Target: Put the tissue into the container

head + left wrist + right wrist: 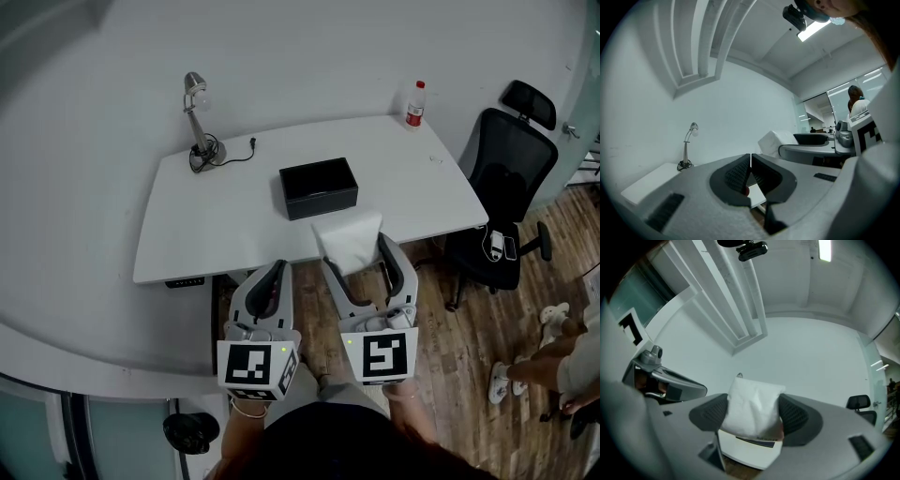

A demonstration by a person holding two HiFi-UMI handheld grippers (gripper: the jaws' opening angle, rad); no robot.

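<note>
My right gripper [354,251] is shut on a white tissue pack [349,239], held in the air just off the front edge of the white table [206,234]. In the right gripper view the tissue pack [753,407] fills the gap between the two dark pads. A black open-topped container [319,187] sits on the middle of the table, beyond the tissue. My left gripper [276,272] hangs beside the right one, its jaws closed together and empty; the left gripper view shows the pads [740,174] meeting with nothing between them, and the tissue pack [774,140] off to the right.
A desk lamp [199,117] with a trailing cable stands at the table's back left. A red-capped bottle [414,104] stands at the back right corner. A black office chair [502,202] is right of the table. A person's feet [525,370] show on the wood floor at right.
</note>
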